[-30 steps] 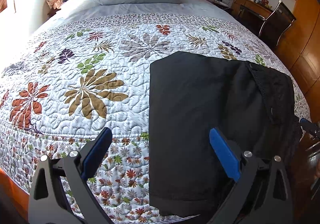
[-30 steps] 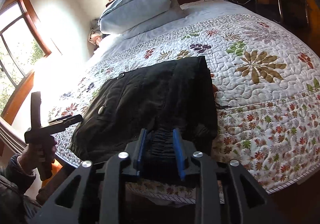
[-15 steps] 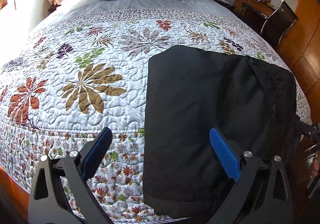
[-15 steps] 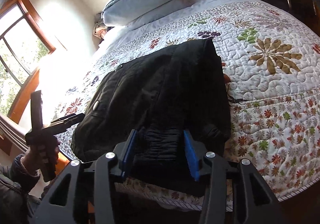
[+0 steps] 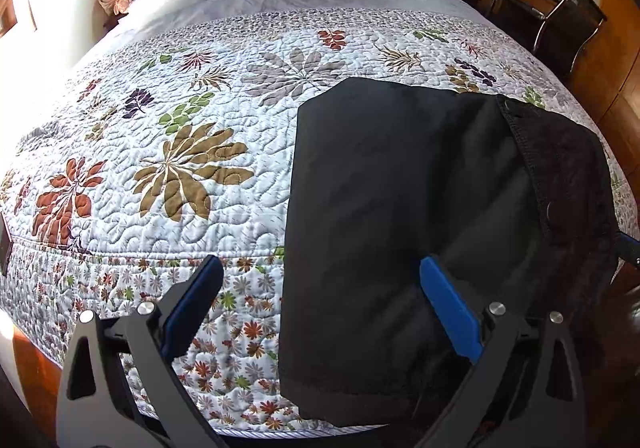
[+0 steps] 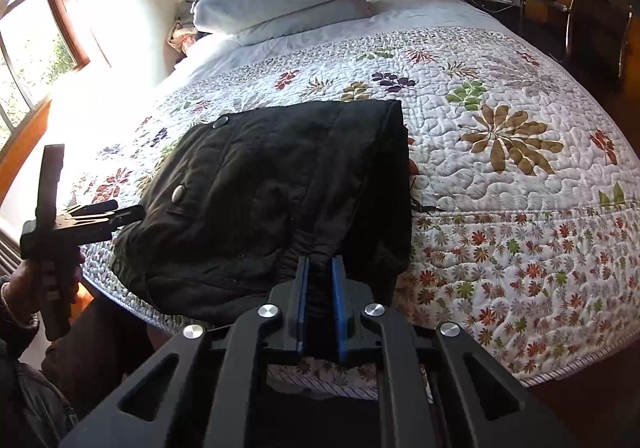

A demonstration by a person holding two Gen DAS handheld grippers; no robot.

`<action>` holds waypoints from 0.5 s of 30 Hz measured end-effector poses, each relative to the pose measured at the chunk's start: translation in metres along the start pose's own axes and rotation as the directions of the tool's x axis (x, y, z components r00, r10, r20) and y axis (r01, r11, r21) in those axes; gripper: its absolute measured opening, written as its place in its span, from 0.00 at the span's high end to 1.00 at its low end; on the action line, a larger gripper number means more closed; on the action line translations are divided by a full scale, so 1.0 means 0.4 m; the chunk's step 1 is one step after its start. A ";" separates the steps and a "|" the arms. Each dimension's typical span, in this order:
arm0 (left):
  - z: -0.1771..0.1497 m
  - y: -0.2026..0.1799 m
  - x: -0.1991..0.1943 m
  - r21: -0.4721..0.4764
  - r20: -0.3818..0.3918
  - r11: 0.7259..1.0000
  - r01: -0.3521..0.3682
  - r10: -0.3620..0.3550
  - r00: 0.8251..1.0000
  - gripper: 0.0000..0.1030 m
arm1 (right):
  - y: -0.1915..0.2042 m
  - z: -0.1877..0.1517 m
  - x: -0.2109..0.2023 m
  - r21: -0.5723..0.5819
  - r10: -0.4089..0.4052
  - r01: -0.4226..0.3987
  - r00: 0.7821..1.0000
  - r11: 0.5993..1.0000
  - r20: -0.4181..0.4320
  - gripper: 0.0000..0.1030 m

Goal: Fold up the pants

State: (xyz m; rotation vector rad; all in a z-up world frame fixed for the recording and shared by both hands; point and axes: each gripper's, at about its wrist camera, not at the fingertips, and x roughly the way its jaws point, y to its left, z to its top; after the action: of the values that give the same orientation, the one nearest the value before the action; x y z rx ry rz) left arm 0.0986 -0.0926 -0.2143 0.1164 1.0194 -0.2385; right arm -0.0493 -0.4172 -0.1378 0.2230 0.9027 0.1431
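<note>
While black pants (image 6: 280, 199) lie folded at near edge of bed (image 6: 500, 175), right gripper (image 6: 319, 280) fingers, just closed, are clamped on gathered waistband directly ahead. Left gripper (image 5: 320, 312) is held wide open, empty, over hem end.

The jaws of the right gripper (image 6: 319, 268), which stood apart around the gathered waistband of the black pants (image 6: 276, 183) in both earlier pictures, have just been closed, and the bunched fabric is now pinched between the blue pads; a slight roll of that gripper's view is seen, with the quilt (image 6: 500, 175) shifted accordingly
</note>
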 end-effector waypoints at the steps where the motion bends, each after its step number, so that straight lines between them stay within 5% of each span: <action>1: 0.000 0.003 0.000 0.000 -0.003 1.000 0.005 -0.005 1.000 0.04 | 0.000 0.001 0.001 0.001 -0.001 0.001 1.000 1.000 -0.002 0.89; 7: 0.005 0.063 -0.023 -0.029 -0.026 0.994 0.105 -0.105 0.994 0.04 | -0.040 0.002 -0.018 0.100 0.080 -0.083 0.996 0.992 0.034 0.80; 10: -0.001 0.091 -0.041 -0.064 -0.035 0.975 0.215 -0.217 0.975 0.04 | -0.051 -0.006 -0.031 0.138 0.103 -0.111 0.992 0.984 0.067 0.54; 13: -0.014 0.096 -0.053 -0.071 -0.061 0.962 0.264 -0.268 0.961 0.04 | -0.050 -0.011 -0.027 0.155 0.116 -0.125 0.991 0.980 0.068 0.54; 15: -0.027 0.095 -0.052 -0.094 -0.095 0.934 0.346 -0.354 0.930 0.04 | -0.046 -0.014 -0.020 0.158 0.124 -0.133 0.990 0.978 0.065 0.54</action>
State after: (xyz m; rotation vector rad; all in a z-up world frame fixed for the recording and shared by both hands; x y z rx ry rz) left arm 0.0890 -0.0508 -0.2027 -0.1260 1.1557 -0.5234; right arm -0.0580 -0.4359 -0.1394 0.4356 0.8458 0.1832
